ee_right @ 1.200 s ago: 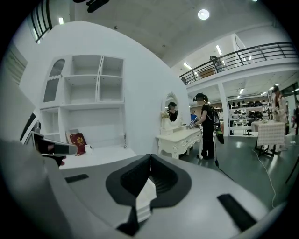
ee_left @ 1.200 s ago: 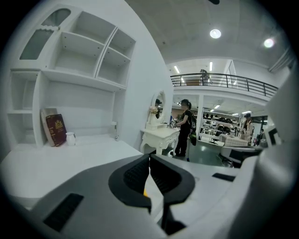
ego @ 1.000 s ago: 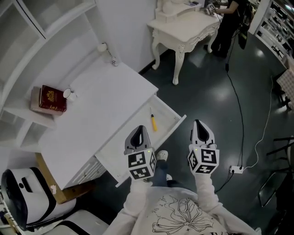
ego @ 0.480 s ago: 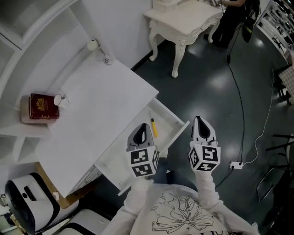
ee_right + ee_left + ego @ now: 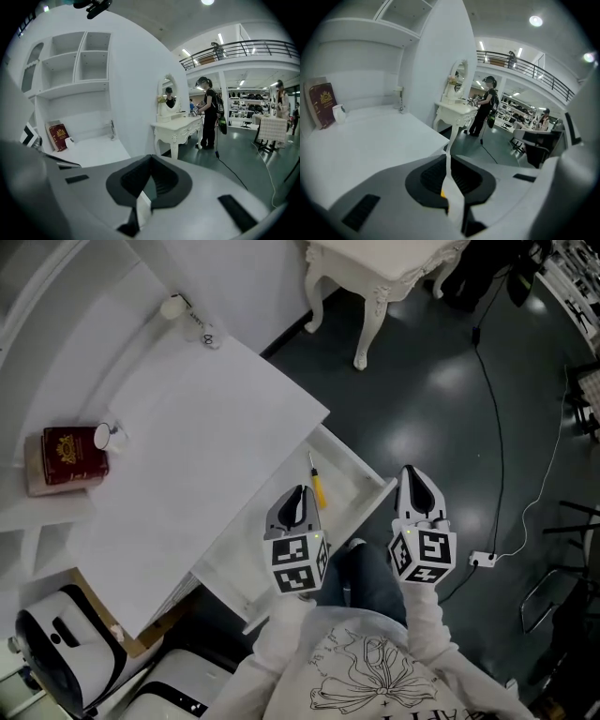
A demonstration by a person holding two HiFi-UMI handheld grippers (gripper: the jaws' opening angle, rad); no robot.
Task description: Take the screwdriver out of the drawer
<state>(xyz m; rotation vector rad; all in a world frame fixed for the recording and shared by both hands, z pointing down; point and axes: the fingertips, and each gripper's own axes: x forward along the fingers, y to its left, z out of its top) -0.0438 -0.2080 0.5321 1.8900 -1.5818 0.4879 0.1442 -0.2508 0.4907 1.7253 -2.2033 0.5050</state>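
Grippers are both sitting lower and closer to the open white drawer (image 5: pixel 349 486) than a second ago. The left gripper (image 5: pixel 298 493) is now tilting down just beside the screwdriver (image 5: pixel 318 487), which is lying in the drawer, showing a yellow handle and thin metal shaft. Left and right gripper (image 5: pixel 411 472) are both keeping their wedge-shaped jaws closed on nothing, reaching forward from white sleeves (image 5: pixel 419 615).

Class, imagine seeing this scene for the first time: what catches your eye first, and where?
A yellow-handled screwdriver lies in the open white drawer, close to the shut left gripper. The right gripper hangs beside the drawer, over the dark floor. A red book stands out on the white shelf at left.
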